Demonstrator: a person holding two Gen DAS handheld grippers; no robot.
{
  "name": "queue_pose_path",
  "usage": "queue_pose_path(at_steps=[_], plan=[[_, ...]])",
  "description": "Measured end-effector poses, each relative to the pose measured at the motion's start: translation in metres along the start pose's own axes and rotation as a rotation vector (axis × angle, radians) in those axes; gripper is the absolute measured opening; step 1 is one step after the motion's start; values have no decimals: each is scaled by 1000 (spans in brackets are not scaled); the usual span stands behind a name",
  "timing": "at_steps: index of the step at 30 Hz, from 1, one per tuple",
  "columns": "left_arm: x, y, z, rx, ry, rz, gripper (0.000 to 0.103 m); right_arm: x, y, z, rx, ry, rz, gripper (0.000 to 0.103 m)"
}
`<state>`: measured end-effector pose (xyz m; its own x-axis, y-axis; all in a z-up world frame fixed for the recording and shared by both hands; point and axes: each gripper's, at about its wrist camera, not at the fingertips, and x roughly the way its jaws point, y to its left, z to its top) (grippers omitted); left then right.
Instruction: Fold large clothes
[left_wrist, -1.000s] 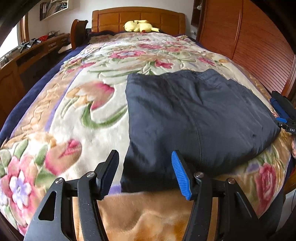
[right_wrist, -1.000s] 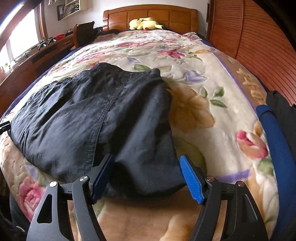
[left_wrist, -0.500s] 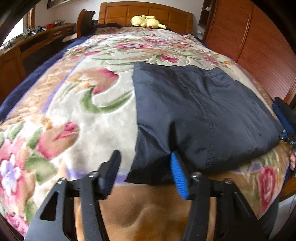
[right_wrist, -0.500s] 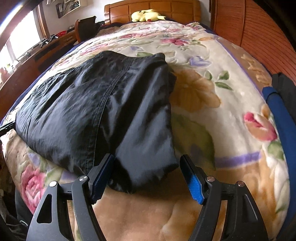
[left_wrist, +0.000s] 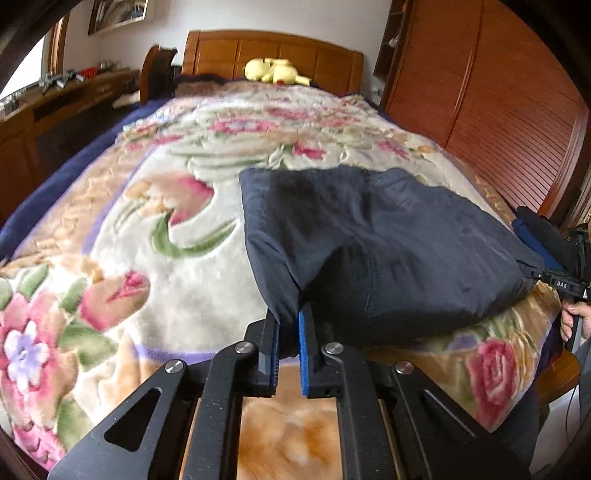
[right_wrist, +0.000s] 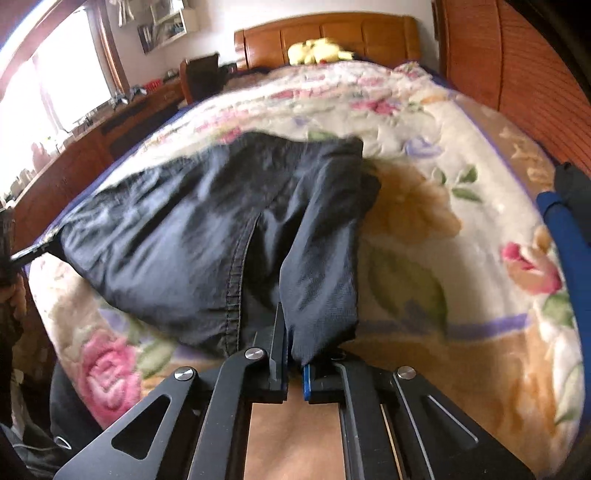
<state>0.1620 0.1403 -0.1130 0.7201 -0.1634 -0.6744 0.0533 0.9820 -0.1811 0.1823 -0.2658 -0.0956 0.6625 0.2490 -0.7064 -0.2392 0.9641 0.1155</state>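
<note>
A dark navy garment (left_wrist: 384, 243) lies folded on the floral blanket (left_wrist: 155, 229) at the near end of the bed. My left gripper (left_wrist: 288, 328) is shut on its near left corner and lifts it a little. My right gripper (right_wrist: 290, 343) is shut on the near right corner of the same garment (right_wrist: 207, 236), which bunches up above the jaws. The right gripper also shows at the right edge of the left wrist view (left_wrist: 565, 284), and the left gripper at the left edge of the right wrist view (right_wrist: 22, 254).
A wooden headboard (left_wrist: 273, 55) with a yellow plush toy (left_wrist: 273, 70) stands at the far end. A wooden slatted wardrobe (left_wrist: 498, 110) runs along the right. A wooden desk (left_wrist: 55, 103) is on the left. A blue and black cloth (right_wrist: 565, 221) lies at the bed's right edge.
Both grippers have closed from open onto the near corners of the dark garment. The near edge of the garment has risen off the blanket.
</note>
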Motion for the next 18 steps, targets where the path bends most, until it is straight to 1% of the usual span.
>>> queue_pose_path(at_steps=[5, 8, 10, 12, 13, 14, 15, 17, 18], plan=[[-36, -10, -13, 31, -46, -2, 8, -38, 7, -28, -21, -40, -2, 4], [-65, -14, -28, 25, -76, -36, 8, -61, 13, -50, -39, -50, -20, 4], [-75, -17, -38, 29, -79, -36, 8, -74, 16, -64, -37, -56, -19, 4], [-78, -19, -48, 37, -73, -25, 8, -78, 18, -71, -48, -57, -40, 5], [-77, -20, -51, 48, -69, -13, 8, -78, 21, -74, -57, -53, -65, 7], [-76, -21, -55, 60, -67, 5, 8, -78, 22, -76, -61, -50, -84, 12], [-74, -21, -59, 67, -63, 17, 8, -77, 23, -76, -62, -43, -97, 13], [-75, -19, -67, 68, -61, 18, 8, -77, 26, -75, -64, -27, -134, 18], [-76, -17, -69, 61, -60, 15, 8, -79, 27, -76, -56, -33, -151, 20]])
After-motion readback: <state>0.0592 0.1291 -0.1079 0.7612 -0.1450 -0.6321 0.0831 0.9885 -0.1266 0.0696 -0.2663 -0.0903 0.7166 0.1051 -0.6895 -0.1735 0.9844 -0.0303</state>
